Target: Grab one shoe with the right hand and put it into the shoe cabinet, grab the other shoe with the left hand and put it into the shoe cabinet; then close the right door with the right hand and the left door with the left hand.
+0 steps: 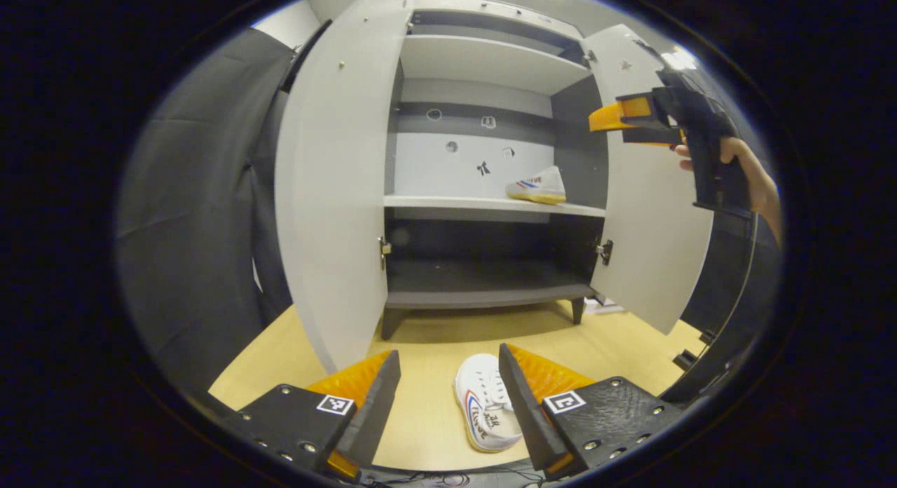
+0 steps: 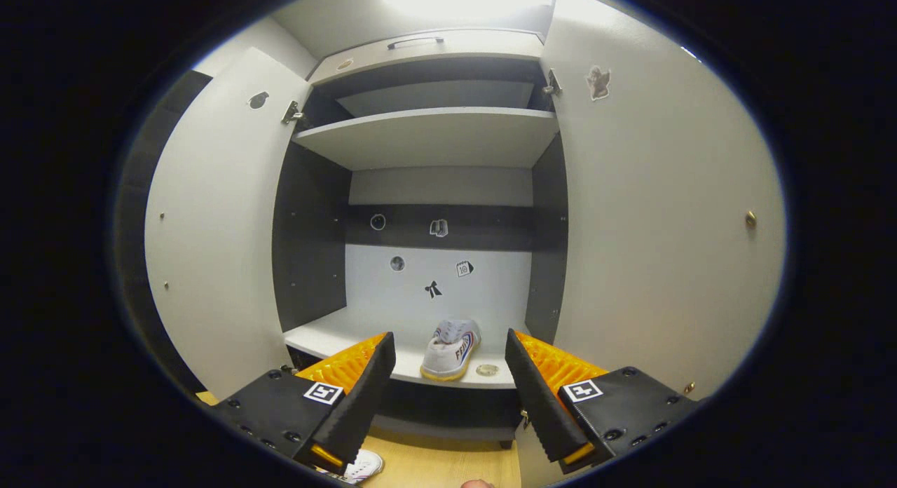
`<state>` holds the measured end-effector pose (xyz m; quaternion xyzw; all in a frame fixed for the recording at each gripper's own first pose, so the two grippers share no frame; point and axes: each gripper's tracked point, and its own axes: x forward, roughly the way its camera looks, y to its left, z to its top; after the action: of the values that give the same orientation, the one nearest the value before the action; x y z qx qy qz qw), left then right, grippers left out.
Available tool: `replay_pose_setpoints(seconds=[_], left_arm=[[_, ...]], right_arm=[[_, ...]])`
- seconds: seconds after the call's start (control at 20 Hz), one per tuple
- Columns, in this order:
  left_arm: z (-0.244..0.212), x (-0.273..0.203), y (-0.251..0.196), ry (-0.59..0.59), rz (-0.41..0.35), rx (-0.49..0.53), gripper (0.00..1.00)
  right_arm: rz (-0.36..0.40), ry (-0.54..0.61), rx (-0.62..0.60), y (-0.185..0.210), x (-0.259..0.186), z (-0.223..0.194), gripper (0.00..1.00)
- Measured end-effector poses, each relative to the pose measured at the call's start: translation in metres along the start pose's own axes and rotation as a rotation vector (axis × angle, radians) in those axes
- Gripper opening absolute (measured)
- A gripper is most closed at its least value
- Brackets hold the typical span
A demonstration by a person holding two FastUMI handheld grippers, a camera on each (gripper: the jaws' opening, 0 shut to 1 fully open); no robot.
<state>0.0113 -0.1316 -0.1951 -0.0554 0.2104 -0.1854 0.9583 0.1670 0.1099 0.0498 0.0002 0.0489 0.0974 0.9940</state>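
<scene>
Left gripper point(image 1: 448, 404) hangs open over the second shoe point(image 1: 485, 411) on the wooden floor point(image 1: 420, 348). Right gripper point(image 2: 448, 390) also open, empty, facing the cabinet point(image 2: 434, 137). First shoe point(image 2: 450, 349) sits near the middle shelf's front right edge. Judged roughly one-quarter done: second shoe, both doors point(image 1: 336, 179) remain.

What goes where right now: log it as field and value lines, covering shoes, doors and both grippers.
shoe on shelf: middle shelf of shoe cabinet, right side
shoe on floor: in front of cabinet
left door: open
right door: open
left gripper: open, over floor shoe
right gripper: open, empty, facing shelf
</scene>
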Motion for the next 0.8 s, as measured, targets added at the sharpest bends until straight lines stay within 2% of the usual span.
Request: replay_pose_setpoints(seconds=[0.05, 0.1, 0.15, 0.3, 0.5, 0.8], left_arm=[[-0.009, 0.009, -0.001, 0.022, -0.008, 0.010, 0.83], [-0.018, 0.017, -0.001, 0.046, -0.015, 0.017, 0.83], [-0.027, 0.027, -0.003, 0.075, -0.023, 0.020, 0.83], [-0.052, 0.049, -0.005, 0.148, -0.051, 0.030, 0.84], [-0.081, 0.073, -0.013, 0.224, -0.083, 0.083, 0.83], [-0.134, 0.100, -0.030, 0.377, -0.130, 0.108, 0.83]], right_arm=[[-0.009, 0.001, -0.009, -0.003, -0.008, -0.006, 0.94], [-0.016, -0.005, -0.024, -0.001, -0.023, -0.010, 1.00], [-0.024, -0.006, -0.031, -0.002, -0.031, -0.016, 0.96], [0.004, 0.030, -0.032, 0.006, -0.055, -0.036, 0.99], [-0.007, 0.045, -0.071, 0.006, -0.079, -0.052, 0.99], [-0.004, 0.052, -0.045, 0.008, -0.104, -0.063, 0.99]])
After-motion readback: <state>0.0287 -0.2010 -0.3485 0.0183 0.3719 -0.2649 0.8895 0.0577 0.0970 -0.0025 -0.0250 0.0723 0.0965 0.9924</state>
